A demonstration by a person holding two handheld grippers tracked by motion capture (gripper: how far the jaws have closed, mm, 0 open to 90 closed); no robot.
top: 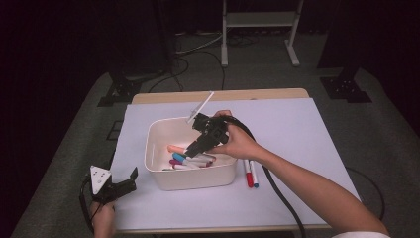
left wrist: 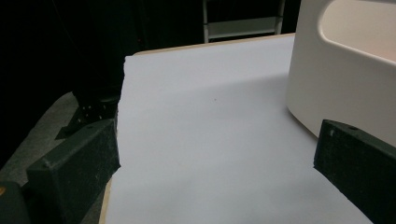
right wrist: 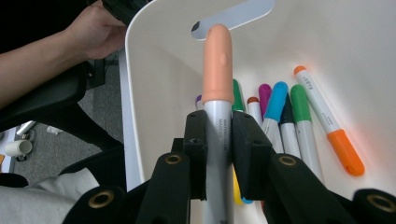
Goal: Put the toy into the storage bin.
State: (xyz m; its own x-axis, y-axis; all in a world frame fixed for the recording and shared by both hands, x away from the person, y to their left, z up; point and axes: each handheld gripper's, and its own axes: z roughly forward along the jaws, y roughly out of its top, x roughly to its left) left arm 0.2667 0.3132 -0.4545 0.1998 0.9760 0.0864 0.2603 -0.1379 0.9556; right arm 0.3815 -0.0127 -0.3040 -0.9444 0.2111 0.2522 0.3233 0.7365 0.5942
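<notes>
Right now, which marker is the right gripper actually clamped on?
The peach-capped marker: the right gripper pinches its white barrel above the white bin, while the other markers lie loose on the bottom.

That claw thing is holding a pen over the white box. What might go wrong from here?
1. The right gripper pinches the peach-capped marker only at its smooth grey barrel, so it might slip or swing and drop crooked.
2. The marker hangs close to the bin wall, so its cap could knock the wall on the way down.
3. Two markers lie on the table right beside the bin, near the person's forearm, which might nudge them and set them rolling.
</notes>
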